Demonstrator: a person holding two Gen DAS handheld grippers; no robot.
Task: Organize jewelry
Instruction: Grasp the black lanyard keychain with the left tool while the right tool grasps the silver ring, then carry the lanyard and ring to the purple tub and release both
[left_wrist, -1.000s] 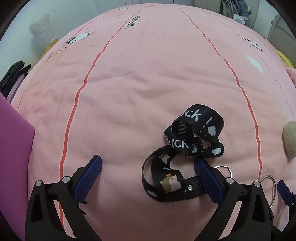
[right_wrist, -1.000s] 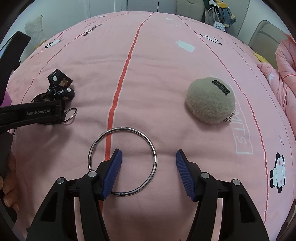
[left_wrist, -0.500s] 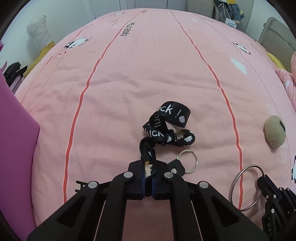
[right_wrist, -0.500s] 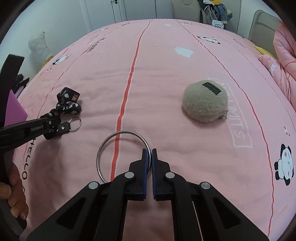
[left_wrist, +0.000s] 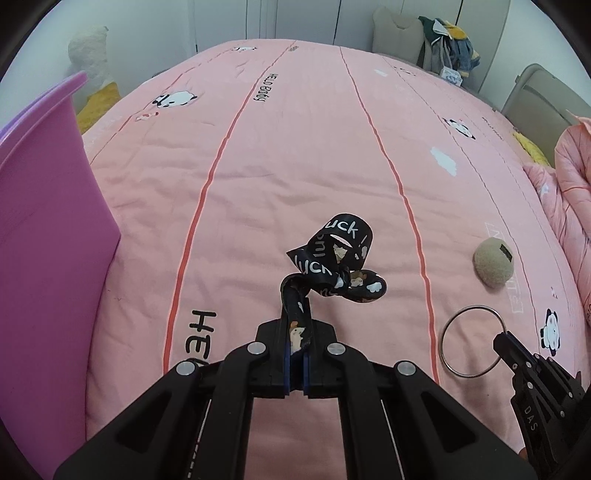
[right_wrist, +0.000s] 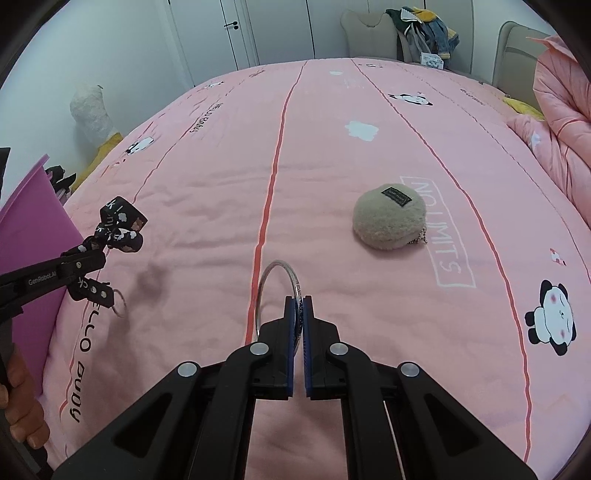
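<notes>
At the lower centre of the left wrist view, the left gripper (left_wrist: 295, 349) has its jaws fully closed on a black strap (left_wrist: 334, 266), pinching one flat end so the rest stands up and curls in loops above the fingers. The strap is woven ribbon, printed with white lettering and small cartoon figures; it is limp and folds on itself. The grip on a flat end is judged to give the pads a thin, compliant section to clamp. At the left edge stands a purple bin (left_wrist: 48, 229) of smooth, rigid plastic, judged the likely container for the items. At the lower right, a thin metal ring (left_wrist: 473, 345) is held at its rim by the right gripper (left_wrist: 503, 341). A round beige plush pouch (left_wrist: 494, 265) lies on the pink bedspread (left_wrist: 295, 155), which is soft, quilted cotton with red stripes.

At the lower centre of the right wrist view, the right gripper (right_wrist: 298, 321) is closed on the near rim of the metal ring (right_wrist: 277, 291), which stands nearly edge-on and clear of the bedspread. The ring is hard, polished and round. At centre right, the plush pouch (right_wrist: 389, 218) rests on the bedspread (right_wrist: 332, 155), fuzzy, with a small bead chain. At the left edge, the left gripper (right_wrist: 83, 260) holds the strap (right_wrist: 120, 225); a small key ring (right_wrist: 119, 302) hangs below it beside the purple bin (right_wrist: 33, 236).
</notes>
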